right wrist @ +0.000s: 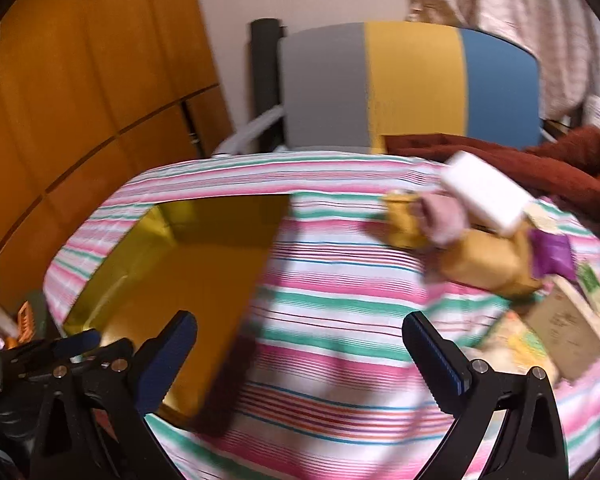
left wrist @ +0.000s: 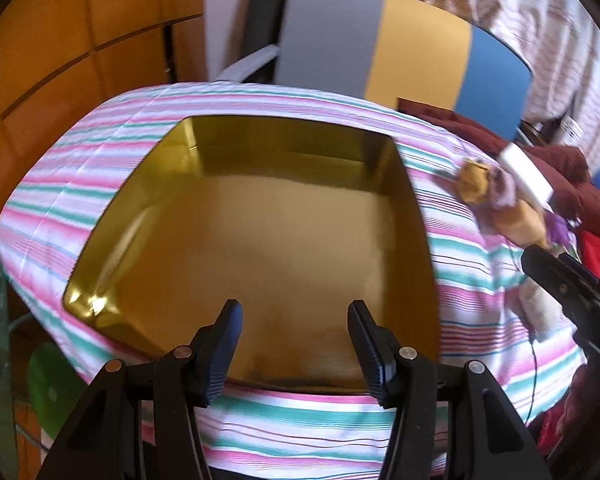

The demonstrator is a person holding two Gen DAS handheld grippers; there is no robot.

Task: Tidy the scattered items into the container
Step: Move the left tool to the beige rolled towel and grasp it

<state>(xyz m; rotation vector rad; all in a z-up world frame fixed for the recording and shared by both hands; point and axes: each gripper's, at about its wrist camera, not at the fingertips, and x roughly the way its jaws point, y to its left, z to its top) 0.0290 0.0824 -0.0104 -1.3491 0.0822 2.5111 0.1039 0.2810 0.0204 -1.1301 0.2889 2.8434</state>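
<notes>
A shallow gold tin (left wrist: 268, 232) sits empty on a striped cloth and fills the middle of the left wrist view. My left gripper (left wrist: 296, 320) hangs over the tin's near edge, open, with nothing between its fingers. In the right wrist view the tin (right wrist: 188, 280) lies to the left. My right gripper (right wrist: 300, 340) is open wide above the bare cloth beside it. Scattered items lie to the right: a white box (right wrist: 484, 192), a pink soft item (right wrist: 444, 216), a mustard pouch (right wrist: 488, 260), a purple packet (right wrist: 552, 256) and cards (right wrist: 564, 328).
The pink, green and white striped cloth (right wrist: 340, 304) covers the table. A dark red garment (right wrist: 540, 160) lies at the back right. Behind stands a grey, yellow and blue chair back (right wrist: 412, 80), with orange cupboards (right wrist: 80, 80) at left. The left gripper's tip (right wrist: 76, 340) shows at lower left.
</notes>
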